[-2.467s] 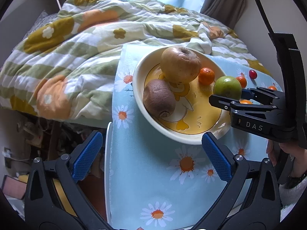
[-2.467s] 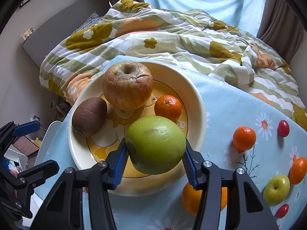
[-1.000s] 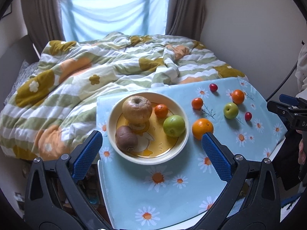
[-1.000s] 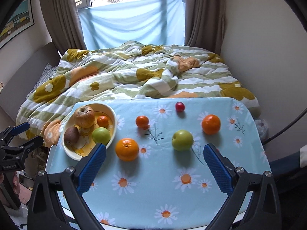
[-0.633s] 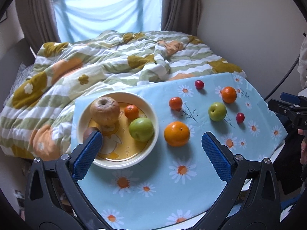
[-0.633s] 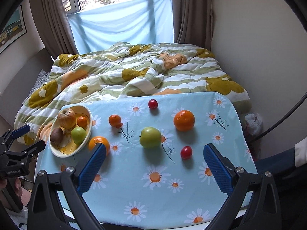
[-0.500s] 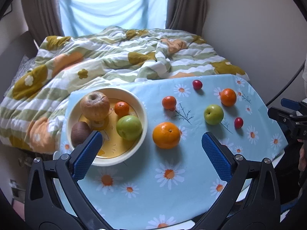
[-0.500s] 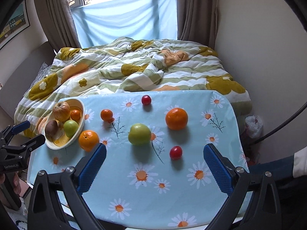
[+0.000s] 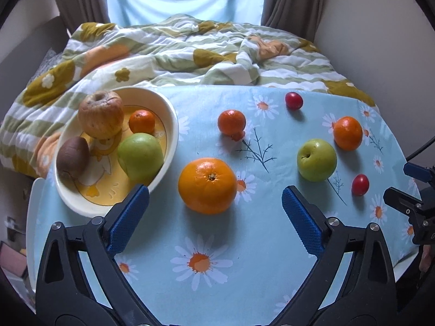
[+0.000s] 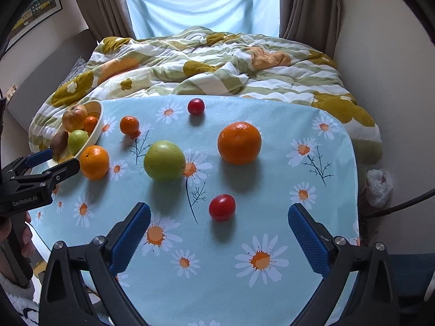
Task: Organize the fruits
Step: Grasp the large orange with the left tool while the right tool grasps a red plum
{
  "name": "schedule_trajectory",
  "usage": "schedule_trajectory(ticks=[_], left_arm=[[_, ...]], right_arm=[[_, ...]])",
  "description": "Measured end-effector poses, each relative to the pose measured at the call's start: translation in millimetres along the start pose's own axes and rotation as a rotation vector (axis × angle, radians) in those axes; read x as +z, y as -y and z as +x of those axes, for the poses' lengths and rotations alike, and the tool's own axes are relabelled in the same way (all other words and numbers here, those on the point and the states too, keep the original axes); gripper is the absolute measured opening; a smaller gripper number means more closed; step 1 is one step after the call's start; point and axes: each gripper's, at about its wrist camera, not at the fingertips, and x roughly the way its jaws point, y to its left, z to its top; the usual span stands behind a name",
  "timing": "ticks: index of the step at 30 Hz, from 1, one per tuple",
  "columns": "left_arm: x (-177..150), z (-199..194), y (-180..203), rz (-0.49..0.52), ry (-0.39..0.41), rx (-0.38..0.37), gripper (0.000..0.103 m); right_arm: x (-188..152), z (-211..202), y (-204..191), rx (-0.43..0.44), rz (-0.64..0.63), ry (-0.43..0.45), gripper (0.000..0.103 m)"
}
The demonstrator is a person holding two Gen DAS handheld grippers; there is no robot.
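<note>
A cream bowl point(image 9: 171, 125) at the table's left holds a brown apple point(image 9: 100, 114), a kiwi point(image 9: 72, 153), a small mandarin point(image 9: 142, 121) and a green apple point(image 9: 141, 154). On the daisy cloth lie a big orange point(image 9: 208, 186), a small mandarin point(image 9: 231, 121), a green apple point(image 9: 316, 160), an orange point(image 9: 348, 133) and two red fruits point(image 9: 293, 100) point(image 9: 360, 184). My left gripper point(image 9: 214, 222) is open and empty just before the big orange. My right gripper point(image 10: 218, 233) is open and empty, near a red fruit point(image 10: 222, 207).
A bed with a flowered quilt point(image 9: 190, 54) lies behind the table. A wall stands at the right, curtains point(image 10: 301, 5) and a window at the back. The table's front and right edges point(image 10: 353, 163) are close. A white bag point(image 10: 379, 187) lies on the floor.
The right gripper let go of the green apple in the bowl and drew back to the right. Both grippers have since come lower and closer to the table.
</note>
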Motion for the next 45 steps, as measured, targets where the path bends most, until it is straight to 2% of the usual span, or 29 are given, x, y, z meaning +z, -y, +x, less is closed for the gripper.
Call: schedule_trajectory(ticks=[5,7,9,10,13,15,17,20,36,38,40,45], left_arm=[[-3,29,0,-0.022,-0.044,0.022,0.095],[-2,39,-1,-0.023,-0.054,0.032,0.092],[-2,48,-1,-0.024,-0.071,0.041,0.083],[-1,53,0,-0.025,-0.082,0.042,0.081],[0,62,0,-0.025,-0.096,0.051,0.075],[1,65,0,-0.017,-0.099,0.074,0.067],[2,65,0,-0.008,-0.1,0.074,0.067],[1,65,2,0.02,-0.106,0.083,0.067],[-18,51,7,0.012,-0.121,0.06,0.067],[-21,49,7,0.007,-0.121,0.057,0.066],[-25,47,7,0.001,-0.119,0.055,0.066],[-30,36,8,-0.012,-0.103,0.049,0.066]], right_arm=[[-6,26,3,0.018,-0.029,-0.024,0.1],[-8,34,4,0.032,-0.036,-0.039,0.096],[-9,41,3,0.038,-0.05,-0.053,0.09],[-10,43,3,0.036,-0.059,-0.059,0.089],[-11,49,4,0.025,-0.084,-0.066,0.087],[-10,51,5,0.025,-0.086,-0.068,0.087],[-10,52,5,0.028,-0.083,-0.067,0.086],[-10,55,6,0.032,-0.086,-0.079,0.072],[-11,59,3,0.039,-0.104,-0.073,0.052],[-10,59,1,0.04,-0.109,-0.071,0.046],[-10,61,-2,0.035,-0.116,-0.078,0.033],[-9,56,-3,0.046,-0.126,-0.058,0.029]])
